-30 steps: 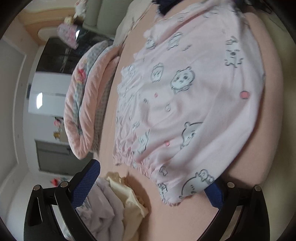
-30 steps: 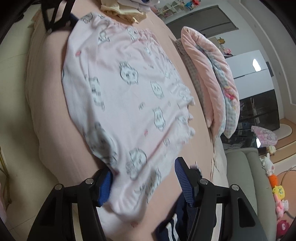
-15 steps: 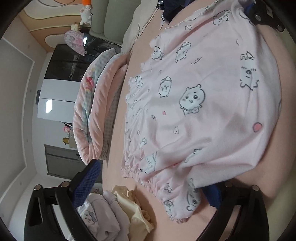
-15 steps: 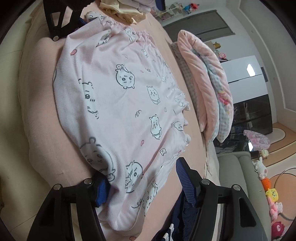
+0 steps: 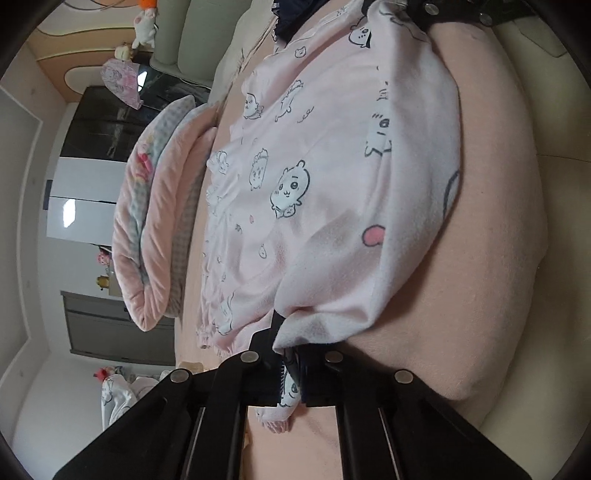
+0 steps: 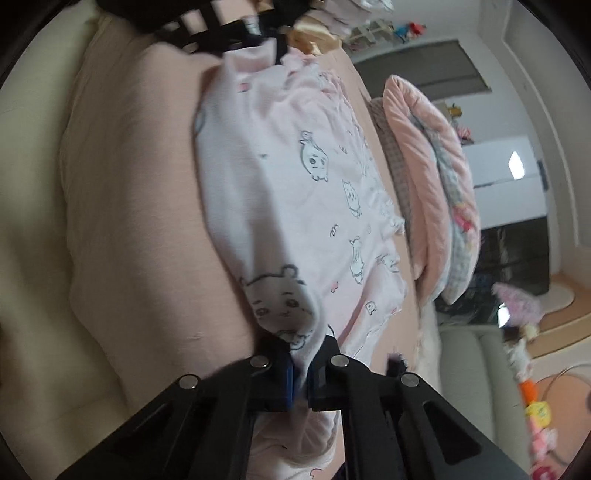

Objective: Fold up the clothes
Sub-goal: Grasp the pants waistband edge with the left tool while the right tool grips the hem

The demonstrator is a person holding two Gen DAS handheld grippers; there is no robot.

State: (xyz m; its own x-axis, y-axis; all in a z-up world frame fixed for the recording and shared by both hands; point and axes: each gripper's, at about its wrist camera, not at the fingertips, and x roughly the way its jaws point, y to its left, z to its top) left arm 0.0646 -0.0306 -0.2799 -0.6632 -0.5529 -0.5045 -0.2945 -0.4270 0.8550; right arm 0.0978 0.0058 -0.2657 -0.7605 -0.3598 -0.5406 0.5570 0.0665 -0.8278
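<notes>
A pale pink garment [image 5: 314, 166] printed with cartoon animals lies spread on the peach bed sheet [image 5: 480, 240]. My left gripper [image 5: 290, 354] is shut on its gathered near corner, and cloth bunches between the blue pads and hangs below them. At the far end of the garment, my right gripper [image 5: 443, 14] shows at the top edge. In the right wrist view, the right gripper [image 6: 301, 354] has its jaws closing on the opposite corner of the garment [image 6: 295, 192], with a fold pinched between the pads. The left gripper [image 6: 236, 26] sits at the far corner.
A rolled pink and checked quilt [image 5: 147, 240] lies along the far side of the bed. A pile of light clothes [image 5: 118, 391] sits beyond the left gripper. A dark blue garment [image 5: 295, 14] lies near the right gripper. A grey-green sofa [image 6: 472, 350] and plush toys stand beyond the bed.
Both grippers dropped onto the garment's corners and went from wide open to closed on the cloth. The cloth near each gripper has bunched up.
</notes>
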